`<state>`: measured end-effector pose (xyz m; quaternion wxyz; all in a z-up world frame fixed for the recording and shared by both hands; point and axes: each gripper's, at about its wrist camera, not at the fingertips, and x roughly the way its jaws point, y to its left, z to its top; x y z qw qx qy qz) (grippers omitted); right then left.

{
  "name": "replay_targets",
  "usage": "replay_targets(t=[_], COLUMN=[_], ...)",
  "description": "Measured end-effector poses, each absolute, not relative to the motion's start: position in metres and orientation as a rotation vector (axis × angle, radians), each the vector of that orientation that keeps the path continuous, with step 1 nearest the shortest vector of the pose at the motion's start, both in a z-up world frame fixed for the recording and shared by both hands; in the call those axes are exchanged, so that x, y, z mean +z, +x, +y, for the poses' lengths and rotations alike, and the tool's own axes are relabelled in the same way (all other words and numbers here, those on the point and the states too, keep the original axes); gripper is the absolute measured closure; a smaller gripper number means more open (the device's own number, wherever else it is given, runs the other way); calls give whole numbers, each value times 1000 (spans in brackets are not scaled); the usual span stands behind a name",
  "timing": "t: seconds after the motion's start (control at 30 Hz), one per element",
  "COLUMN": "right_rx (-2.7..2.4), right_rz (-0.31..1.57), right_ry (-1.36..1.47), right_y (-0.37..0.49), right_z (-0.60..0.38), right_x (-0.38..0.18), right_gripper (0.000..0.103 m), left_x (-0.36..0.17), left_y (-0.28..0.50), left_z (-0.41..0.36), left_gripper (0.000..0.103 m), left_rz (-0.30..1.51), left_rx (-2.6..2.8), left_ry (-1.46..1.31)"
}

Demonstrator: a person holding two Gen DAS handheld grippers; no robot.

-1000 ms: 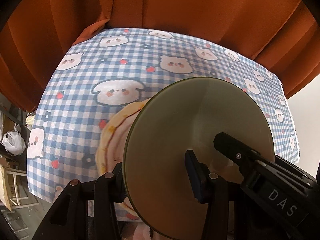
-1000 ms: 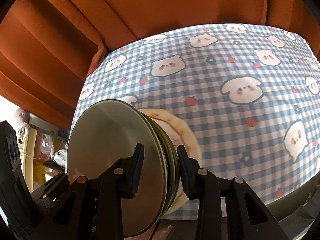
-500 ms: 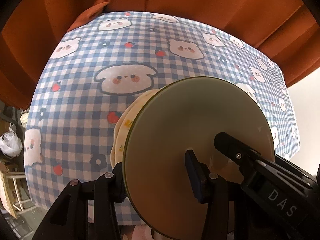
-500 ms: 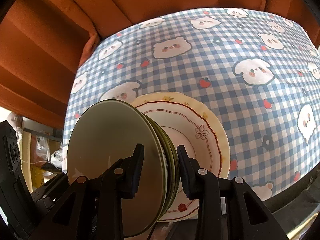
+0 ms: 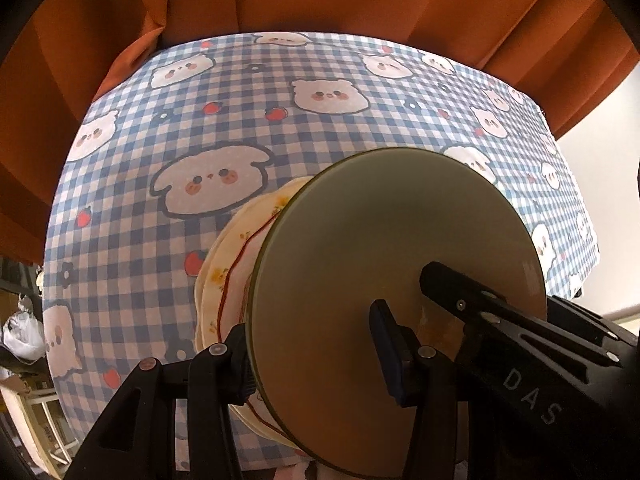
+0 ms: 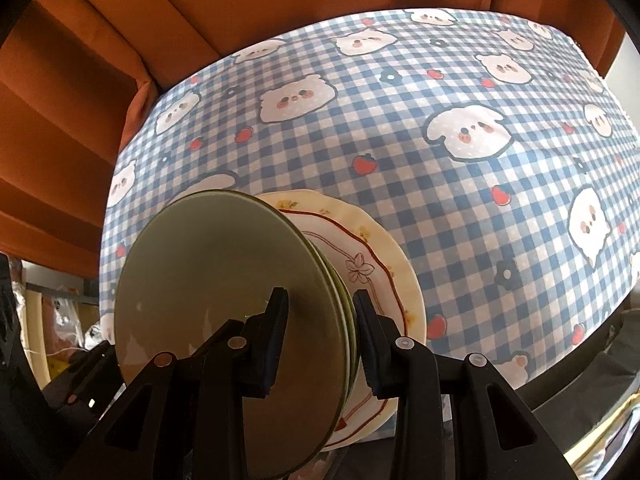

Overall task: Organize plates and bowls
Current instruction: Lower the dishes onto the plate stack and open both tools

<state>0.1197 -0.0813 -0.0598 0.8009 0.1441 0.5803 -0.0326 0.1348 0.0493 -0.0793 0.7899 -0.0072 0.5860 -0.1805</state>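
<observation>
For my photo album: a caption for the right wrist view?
Right claw clamps stacked green plates above a cream floral plate.

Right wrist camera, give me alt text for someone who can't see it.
The right gripper clamps a stack of green plates on edge, with a cream floral plate behind, above a blue checked tablecloth printed with bears. Orange curtains hang beyond.

Two grippers show, the left gripper point(image 5: 316, 350) and the right gripper point(image 6: 320, 336), one at each side of a single stack. It holds one cream plate point(image 6: 384, 264) and several green plates point(image 6: 208, 304); their exact number is unclear.
</observation>
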Motion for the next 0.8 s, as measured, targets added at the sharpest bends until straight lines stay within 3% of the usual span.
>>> replay_targets(t=[0.6, 0.63, 0.7, 0.8], right_rx=[10, 17, 39, 82], right_rz=[1236, 1226, 1186, 1113], right_ry=[252, 242, 203, 180], right_y=[113, 112, 111, 106], right_z=[-79, -79, -79, -85], right_x=[-53, -51, -41, -28], right_gripper=[62, 60, 45, 37], left_x=[-64, -60, -52, -41], left_y=[110, 108, 104, 95], left_z=[56, 59, 62, 63], left_gripper=[47, 44, 41, 40], left_rz=[1171, 1145, 1093, 1022], left_rx=[-277, -245, -189, -115], left_ry=[-61, -69, -76, -91])
